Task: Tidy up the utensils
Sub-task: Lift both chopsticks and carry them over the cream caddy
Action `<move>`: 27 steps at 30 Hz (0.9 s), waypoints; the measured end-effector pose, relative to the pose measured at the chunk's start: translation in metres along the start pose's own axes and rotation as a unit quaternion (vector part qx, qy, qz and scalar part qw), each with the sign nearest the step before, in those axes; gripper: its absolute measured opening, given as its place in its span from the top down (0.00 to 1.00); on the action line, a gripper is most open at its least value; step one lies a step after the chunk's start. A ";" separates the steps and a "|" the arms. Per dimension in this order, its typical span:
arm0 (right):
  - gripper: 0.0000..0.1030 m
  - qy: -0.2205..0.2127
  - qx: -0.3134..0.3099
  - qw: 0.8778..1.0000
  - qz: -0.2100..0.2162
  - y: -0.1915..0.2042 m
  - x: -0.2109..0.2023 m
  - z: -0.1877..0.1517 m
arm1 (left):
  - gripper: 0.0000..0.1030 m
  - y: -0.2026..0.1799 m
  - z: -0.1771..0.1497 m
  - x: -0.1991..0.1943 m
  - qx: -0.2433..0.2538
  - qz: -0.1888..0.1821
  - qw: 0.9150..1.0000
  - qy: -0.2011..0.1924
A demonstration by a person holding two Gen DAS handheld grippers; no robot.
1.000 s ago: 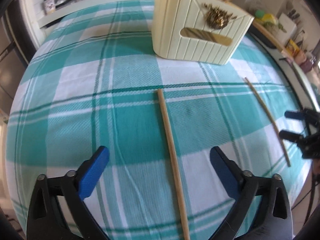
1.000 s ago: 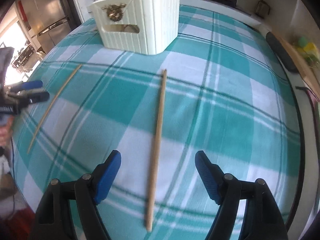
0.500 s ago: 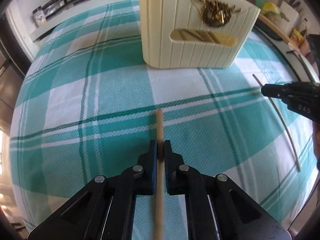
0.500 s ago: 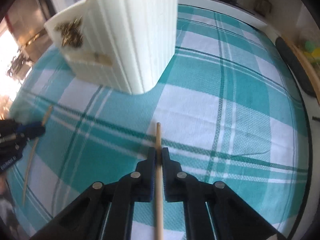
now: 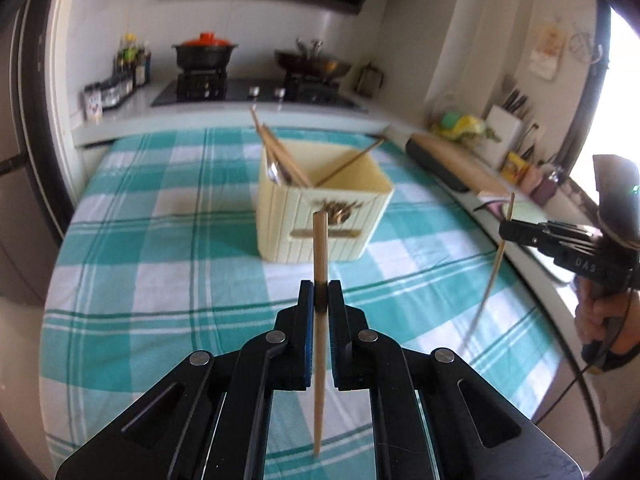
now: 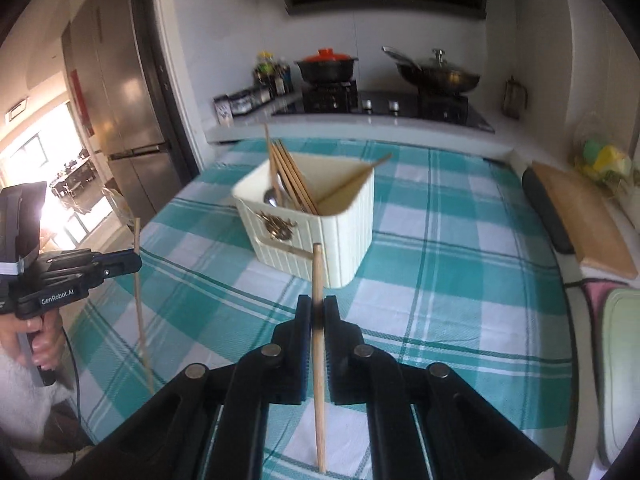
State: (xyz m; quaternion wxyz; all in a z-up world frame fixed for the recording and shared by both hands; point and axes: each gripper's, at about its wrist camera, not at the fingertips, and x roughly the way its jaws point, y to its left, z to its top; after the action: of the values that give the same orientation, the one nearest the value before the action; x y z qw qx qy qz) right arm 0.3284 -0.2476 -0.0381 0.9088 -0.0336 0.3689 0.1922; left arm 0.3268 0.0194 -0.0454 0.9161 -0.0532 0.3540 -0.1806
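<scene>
In the left wrist view my left gripper (image 5: 320, 288) is shut on a wooden chopstick (image 5: 320, 248), held near its top end and lifted off the teal plaid tablecloth (image 5: 160, 264). My right gripper (image 6: 317, 304) is likewise shut on a second chopstick (image 6: 317, 272), raised above the cloth. A cream ribbed utensil holder (image 5: 288, 220) (image 6: 348, 232) stands ahead of both, holding several chopsticks and a spoon (image 6: 272, 198). Each view shows the other gripper off to the side: the right gripper (image 5: 506, 232) and the left gripper (image 6: 134, 258), each with its stick.
Behind the table runs a counter with a stove, a black pot with a red lid (image 5: 205, 50) and a pan (image 6: 438, 74). A wooden board (image 6: 580, 224) and a dark roll (image 6: 546, 208) lie along the right edge. A person's hand (image 6: 40, 340) grips the left handle.
Both grippers went from open over the chopsticks lying on the cloth to shut on them, then rose with the sticks. Both views tilted up toward the holder and stove.
</scene>
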 end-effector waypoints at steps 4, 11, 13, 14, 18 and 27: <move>0.94 -0.029 0.002 1.000 -0.001 0.003 -0.016 0.010 | 0.95 -0.003 0.008 -0.017 -0.007 -0.016 0.999 -0.027; 0.94 -0.087 0.008 0.996 -0.007 0.007 -0.038 0.047 | 0.95 -0.004 0.055 -0.050 -0.016 -0.028 0.995 -0.092; 0.94 -0.099 -0.001 0.995 -0.012 0.009 -0.040 0.066 | 0.95 -0.006 0.081 -0.060 -0.007 -0.016 0.992 -0.121; 0.94 -0.108 -0.006 0.994 -0.015 0.010 -0.042 0.079 | 0.95 -0.007 0.095 -0.063 -0.005 -0.010 0.991 -0.137; 0.94 -0.141 -0.015 0.990 -0.018 0.013 -0.046 0.122 | 0.95 -0.011 0.145 -0.063 -0.004 0.009 0.982 -0.189; 0.94 -0.173 -0.022 0.984 -0.034 0.009 0.006 0.169 | 0.95 -0.005 0.186 0.022 -0.013 0.049 0.981 -0.188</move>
State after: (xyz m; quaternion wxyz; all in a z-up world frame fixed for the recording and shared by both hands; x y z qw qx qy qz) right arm 0.4398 -0.2036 0.0812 0.9640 -0.0328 0.2002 0.1721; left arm 0.4645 0.0010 0.0802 0.9733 -0.0805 0.1799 -0.1176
